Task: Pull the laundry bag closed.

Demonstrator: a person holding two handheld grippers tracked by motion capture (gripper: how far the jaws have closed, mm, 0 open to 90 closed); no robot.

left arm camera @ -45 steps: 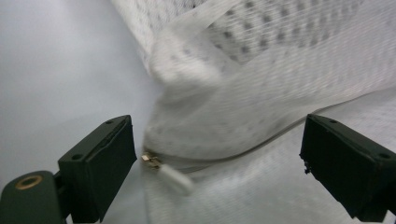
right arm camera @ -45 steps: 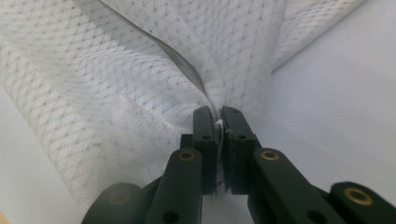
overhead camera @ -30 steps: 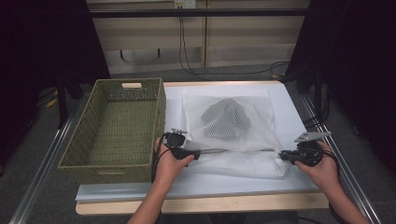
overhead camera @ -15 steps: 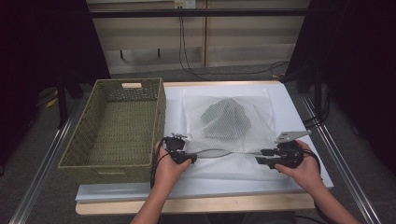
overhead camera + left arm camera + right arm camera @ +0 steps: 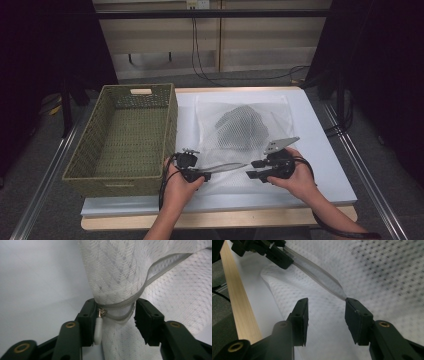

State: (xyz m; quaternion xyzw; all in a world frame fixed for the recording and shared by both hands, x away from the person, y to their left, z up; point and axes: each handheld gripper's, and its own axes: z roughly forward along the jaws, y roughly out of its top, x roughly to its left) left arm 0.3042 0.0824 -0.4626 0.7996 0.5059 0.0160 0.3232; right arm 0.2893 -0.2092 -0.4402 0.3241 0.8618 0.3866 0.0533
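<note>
Worktop (image 5: 320,150): white sheet over a wooden board, the wood edge showing along the near side.
Basket (image 5: 125,140): green woven, rectangular, on the left part of the worktop; its right wall is just beside the bag.
Mesh bag (image 5: 240,135): white laundry-type mesh, lying flat on the sheet right of the basket, near edge towards the person. A dark bundle (image 5: 241,127) shows through the mesh around the middle.
Zipper (image 5: 140,293): grey tape along the bag's near edge, gaping open between the two tools (image 5: 322,275).
Left hand-held gripper (image 5: 196,173): at the bag's near-left corner. Left gripper view: jaws part-way apart with the zipper's end and bunched mesh between them (image 5: 115,312); the tape touches the left jaw; the right jaw's contact cannot be told.
Zipper pull (image 5: 98,327): white tab on a small metal slider, hanging against the left jaw.
Right hand-held gripper (image 5: 257,174): near the bag's near edge, right of the left one, jaws spread wide, holding nothing (image 5: 326,320); mesh lies beneath them.
</note>
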